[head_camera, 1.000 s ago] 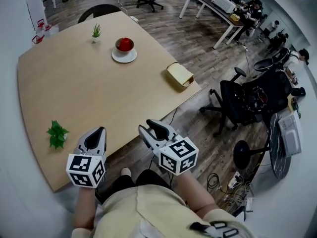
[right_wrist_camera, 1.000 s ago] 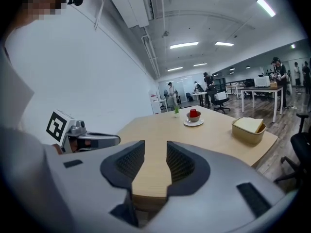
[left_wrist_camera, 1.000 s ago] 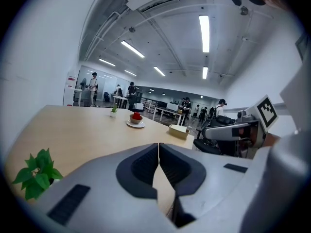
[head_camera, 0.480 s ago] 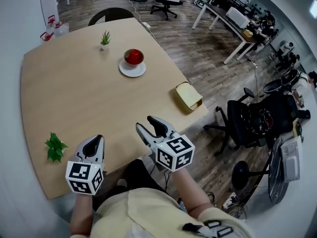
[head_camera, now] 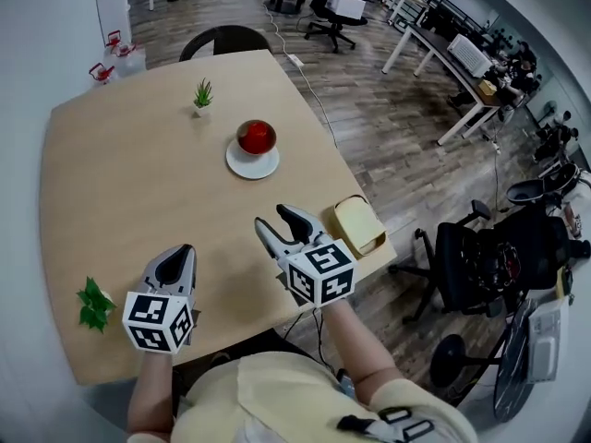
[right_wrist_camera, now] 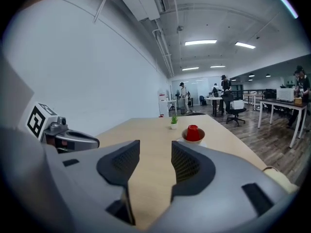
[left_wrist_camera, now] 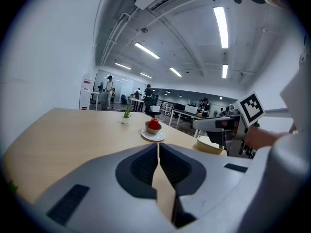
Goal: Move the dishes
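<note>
Head view: left hand-held gripper [head_camera: 178, 257] clenched and empty, over the near tabletop [head_camera: 120, 183]. Right hand-held gripper [head_camera: 275, 220] released, jaws just been opening, nothing between them. Saucer [head_camera: 242, 166] with bowl [head_camera: 256, 150] and red cup [head_camera: 257, 135] sits mid-tabletop, well ahead. Yellow dish [head_camera: 355, 224] lies at the right edge, near the right hand-held gripper.

table top [head_camera: 138, 201] reads as pale wood, smooth and matt. saucer [head_camera: 238, 165] white and glazed, a slight sheen. left gripper [head_camera: 182, 250] shell is matt grey plastic, its pads [left_wrist_camera: 143, 166] darker and ribbed. floor [head_camera: 369, 109] grey-brown wood plank, satin.
</note>
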`<state>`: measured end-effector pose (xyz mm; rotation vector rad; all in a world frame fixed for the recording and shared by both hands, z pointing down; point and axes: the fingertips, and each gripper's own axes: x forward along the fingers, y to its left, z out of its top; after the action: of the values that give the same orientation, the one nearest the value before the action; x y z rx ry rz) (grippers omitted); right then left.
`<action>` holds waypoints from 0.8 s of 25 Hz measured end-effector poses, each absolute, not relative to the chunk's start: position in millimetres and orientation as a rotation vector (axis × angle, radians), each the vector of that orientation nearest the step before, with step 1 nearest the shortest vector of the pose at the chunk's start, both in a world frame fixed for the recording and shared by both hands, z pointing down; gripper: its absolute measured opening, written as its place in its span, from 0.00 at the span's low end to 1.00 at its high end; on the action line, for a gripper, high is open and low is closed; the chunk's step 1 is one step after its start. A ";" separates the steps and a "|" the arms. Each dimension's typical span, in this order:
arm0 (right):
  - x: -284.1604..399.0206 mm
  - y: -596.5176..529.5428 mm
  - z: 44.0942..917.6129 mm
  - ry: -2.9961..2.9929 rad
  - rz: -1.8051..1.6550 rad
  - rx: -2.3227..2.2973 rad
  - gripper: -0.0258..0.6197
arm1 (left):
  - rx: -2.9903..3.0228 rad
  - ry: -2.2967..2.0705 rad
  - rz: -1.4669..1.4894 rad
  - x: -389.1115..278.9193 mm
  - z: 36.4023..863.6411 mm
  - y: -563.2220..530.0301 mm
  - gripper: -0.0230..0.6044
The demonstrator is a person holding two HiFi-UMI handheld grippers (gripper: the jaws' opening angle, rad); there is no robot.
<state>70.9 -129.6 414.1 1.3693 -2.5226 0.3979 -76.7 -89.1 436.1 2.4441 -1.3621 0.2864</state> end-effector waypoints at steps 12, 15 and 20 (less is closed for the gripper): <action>96.6 -238.6 421.8 -2.487 0.312 1.376 0.36 | 2.425 -1.460 0.267 -55.9 425.0 -181.3 0.06; 100.1 -262.1 429.5 -2.476 0.317 1.376 0.37 | 2.409 -1.473 0.273 -50.9 429.9 -199.4 0.06; 101.9 -297.6 442.2 -2.453 0.312 1.383 0.38 | 2.395 -1.502 0.267 -43.2 432.7 -228.8 0.06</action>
<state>101.9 -297.6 442.2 1.3828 -2.4528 0.3116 -43.2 -228.8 432.7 2.3951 -1.5022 0.2671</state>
